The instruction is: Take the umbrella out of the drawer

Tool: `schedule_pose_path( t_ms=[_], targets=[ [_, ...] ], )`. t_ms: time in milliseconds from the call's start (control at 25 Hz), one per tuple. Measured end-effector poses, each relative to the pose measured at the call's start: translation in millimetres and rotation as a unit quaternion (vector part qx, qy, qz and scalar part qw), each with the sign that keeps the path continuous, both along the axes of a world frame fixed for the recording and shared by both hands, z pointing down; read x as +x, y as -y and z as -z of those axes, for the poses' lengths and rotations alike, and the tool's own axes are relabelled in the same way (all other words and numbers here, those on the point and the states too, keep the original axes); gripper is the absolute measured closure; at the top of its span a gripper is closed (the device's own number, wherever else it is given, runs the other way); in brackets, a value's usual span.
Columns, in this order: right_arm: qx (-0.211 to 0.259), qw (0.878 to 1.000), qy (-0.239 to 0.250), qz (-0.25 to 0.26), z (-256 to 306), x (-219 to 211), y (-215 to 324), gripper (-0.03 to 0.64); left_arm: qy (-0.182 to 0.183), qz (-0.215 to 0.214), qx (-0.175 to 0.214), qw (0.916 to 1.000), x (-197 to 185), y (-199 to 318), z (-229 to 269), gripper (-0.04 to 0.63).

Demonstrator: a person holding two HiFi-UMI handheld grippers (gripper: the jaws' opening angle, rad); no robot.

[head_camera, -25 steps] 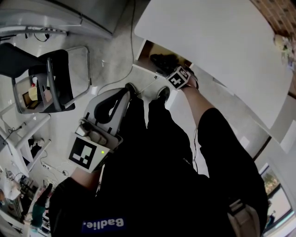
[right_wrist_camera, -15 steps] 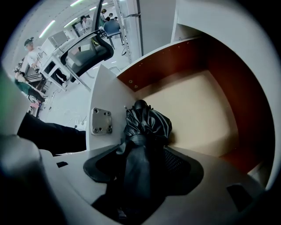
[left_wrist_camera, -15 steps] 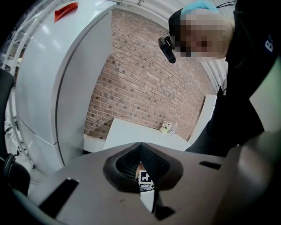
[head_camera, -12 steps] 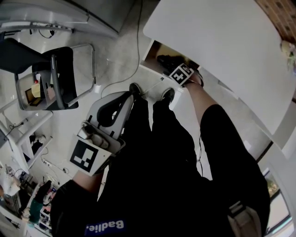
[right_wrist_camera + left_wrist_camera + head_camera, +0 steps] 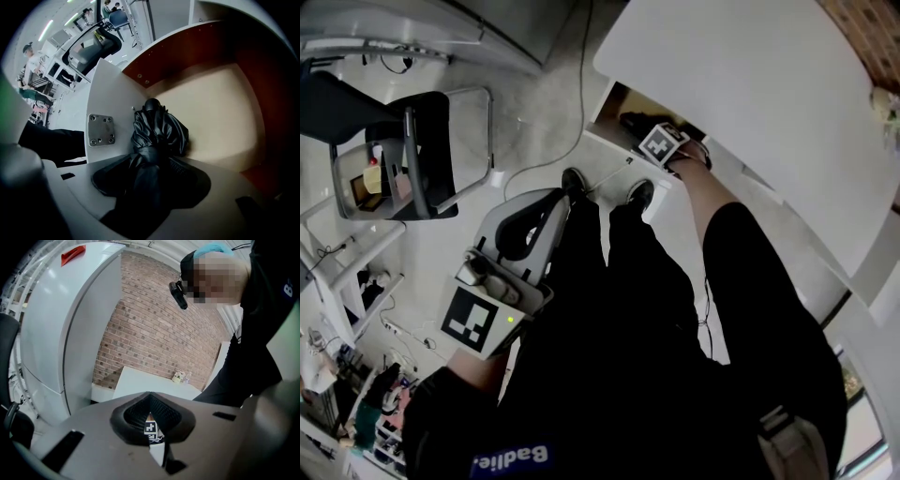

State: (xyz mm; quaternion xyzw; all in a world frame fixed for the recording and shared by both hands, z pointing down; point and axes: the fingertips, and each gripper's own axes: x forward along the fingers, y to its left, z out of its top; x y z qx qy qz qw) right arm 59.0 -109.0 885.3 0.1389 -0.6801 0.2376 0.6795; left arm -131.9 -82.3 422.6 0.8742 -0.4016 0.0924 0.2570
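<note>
A black folded umbrella (image 5: 158, 129) lies in the open drawer (image 5: 213, 115), along its white side wall. In the head view the umbrella (image 5: 630, 121) shows as a dark shape in the drawer under the table's edge. My right gripper (image 5: 151, 165) points straight down into the drawer, one jaw on each side of the umbrella. The jaws are closing, and I see no pad pressed firmly on the fabric. In the head view the right gripper (image 5: 651, 136) shows mostly as its marker cube. My left gripper (image 5: 562, 195) hangs by my left leg, shut and holding nothing (image 5: 150, 397).
The white table (image 5: 750, 84) overhangs the drawer at the upper right. A black chair (image 5: 408, 155) stands to the left on the grey floor, with a cable (image 5: 546, 161) trailing past my shoes (image 5: 573, 178). The left gripper view shows a white fridge (image 5: 61, 324) against a brick wall.
My right gripper has sunk a little deeper into the drawer, over the umbrella. The left gripper has stayed where it was.
</note>
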Motion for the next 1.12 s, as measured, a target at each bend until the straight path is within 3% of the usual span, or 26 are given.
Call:
schedule_pose_path(
  t_ms=[440, 760, 1120],
  targets=[
    [0.064, 0.997, 0.045, 0.011, 42, -1, -3, 0.373, -0.009, -0.005, 0.016, 0.9998, 1, -7, 20, 0.598],
    [0.080, 0.991, 0.102, -0.027, 106, -9, -26, 0.374, -0.029, -0.020, 0.034, 0.9988, 4, -18, 43, 0.597],
    [0.158, 0.961, 0.198, -0.110, 223, -33, -26, 0.374, -0.057, -0.047, 0.071, 0.9947, 16, -15, 85, 0.598]
  ],
)
